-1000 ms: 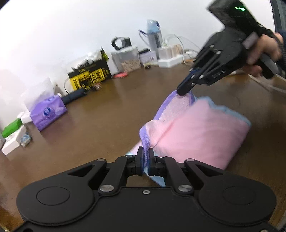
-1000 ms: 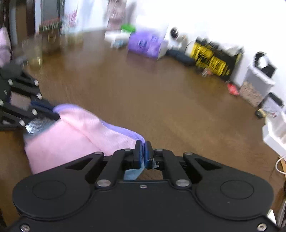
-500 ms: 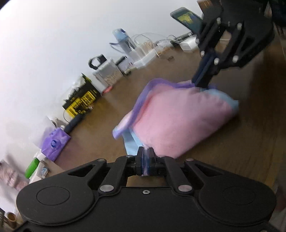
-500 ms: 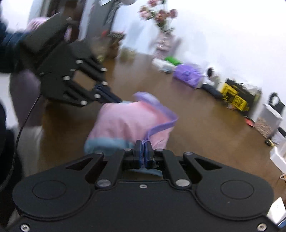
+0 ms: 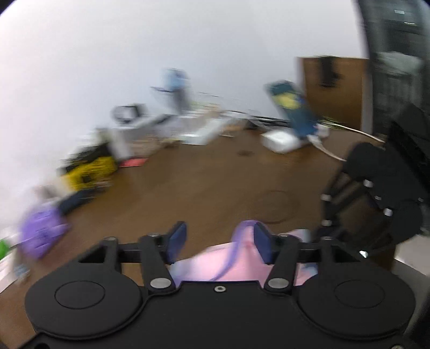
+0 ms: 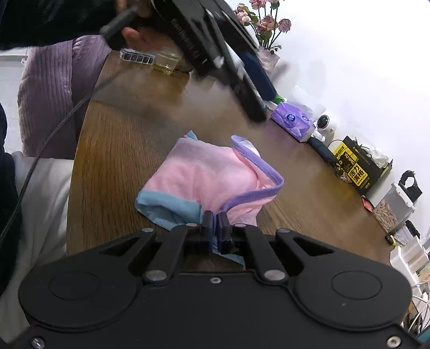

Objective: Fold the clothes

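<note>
A small pink garment (image 6: pixel 207 177) with purple and light-blue trim lies folded on the brown wooden table (image 6: pixel 129 139). My right gripper (image 6: pixel 215 228) is shut on its near edge, pinching purple and blue trim. My left gripper (image 5: pixel 219 241) is open and empty, lifted just above the garment (image 5: pixel 215 265), which shows pink between its fingers. In the right wrist view the left gripper (image 6: pixel 242 80) is a blurred black shape above the far side of the garment. The right gripper (image 5: pixel 357 212) shows at the right of the left wrist view.
A purple tissue pack (image 6: pixel 293 120), a white camera (image 6: pixel 323 124), a black-and-yellow box (image 6: pixel 357 166) and clear containers (image 6: pixel 389 209) line the table's back edge. A glass jar (image 6: pixel 166 61) and flowers (image 6: pixel 266 24) stand at the far end. The person sits at the left.
My left gripper has opened, let go of the garment and risen. The garment has come down from the air onto the table. My right gripper still holds its edge.
</note>
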Available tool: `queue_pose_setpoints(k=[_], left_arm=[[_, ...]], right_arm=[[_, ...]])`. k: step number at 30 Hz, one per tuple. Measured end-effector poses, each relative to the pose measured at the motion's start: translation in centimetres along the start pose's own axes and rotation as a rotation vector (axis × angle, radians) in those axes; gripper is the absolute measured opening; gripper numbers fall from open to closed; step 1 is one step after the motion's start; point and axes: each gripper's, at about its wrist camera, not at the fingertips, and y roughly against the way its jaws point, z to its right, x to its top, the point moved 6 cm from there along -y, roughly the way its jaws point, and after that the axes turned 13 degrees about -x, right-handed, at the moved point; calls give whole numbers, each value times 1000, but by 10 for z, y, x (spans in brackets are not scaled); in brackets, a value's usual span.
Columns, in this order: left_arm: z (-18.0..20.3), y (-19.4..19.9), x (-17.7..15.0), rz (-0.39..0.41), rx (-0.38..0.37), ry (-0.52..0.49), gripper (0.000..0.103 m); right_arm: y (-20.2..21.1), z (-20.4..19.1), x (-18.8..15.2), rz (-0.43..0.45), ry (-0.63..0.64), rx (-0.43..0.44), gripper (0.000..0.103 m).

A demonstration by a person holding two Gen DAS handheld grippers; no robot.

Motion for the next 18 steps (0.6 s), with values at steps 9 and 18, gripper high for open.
queue_pose_setpoints(k=[9,18], left_arm=[[-9,-37,3,-93,-140,8,2],[74,-1,-44,-54,17,-284,2]], right_arm=[[2,-1,-2,-8,-7,-11,6],[33,27,9,106,-243,24,69]])
